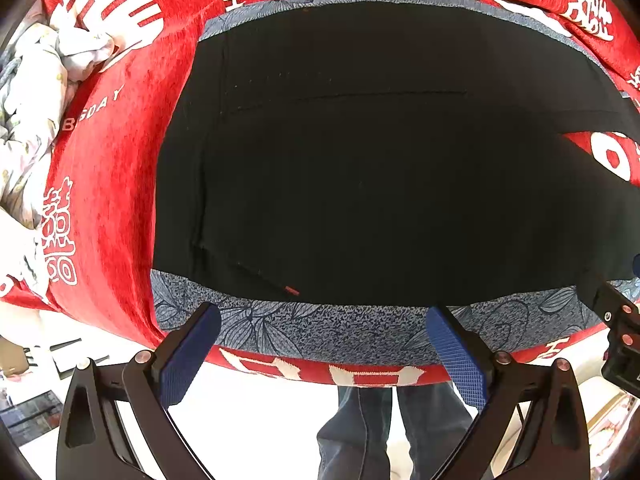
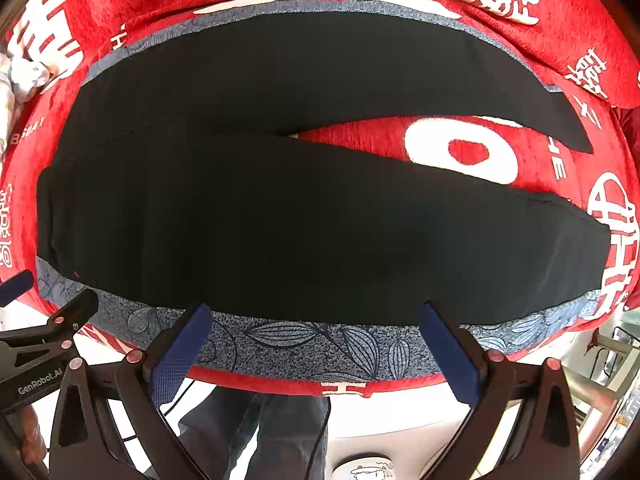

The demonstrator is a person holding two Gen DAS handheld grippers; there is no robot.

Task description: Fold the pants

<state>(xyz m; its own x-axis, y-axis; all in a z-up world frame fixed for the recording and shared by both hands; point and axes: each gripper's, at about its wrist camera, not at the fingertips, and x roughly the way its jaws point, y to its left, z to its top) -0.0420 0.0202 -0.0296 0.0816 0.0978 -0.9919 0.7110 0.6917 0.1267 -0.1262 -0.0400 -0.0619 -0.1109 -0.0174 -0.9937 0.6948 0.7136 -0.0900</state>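
- Pants (image 1: 360, 168): matt black cloth, smooth, faint stitched seams.
- Mat (image 2: 304, 344): blue-grey speckled cloth with leaf print.
- Blanket (image 1: 116, 168): red, fuzzy, white woven characters.
- Left gripper (image 1: 324, 340): matt black plastic; pads (image 1: 456, 352) ribbed blue rubber.

Black pants (image 2: 280, 216) lie flat, legs splayed apart, on patterned cloth
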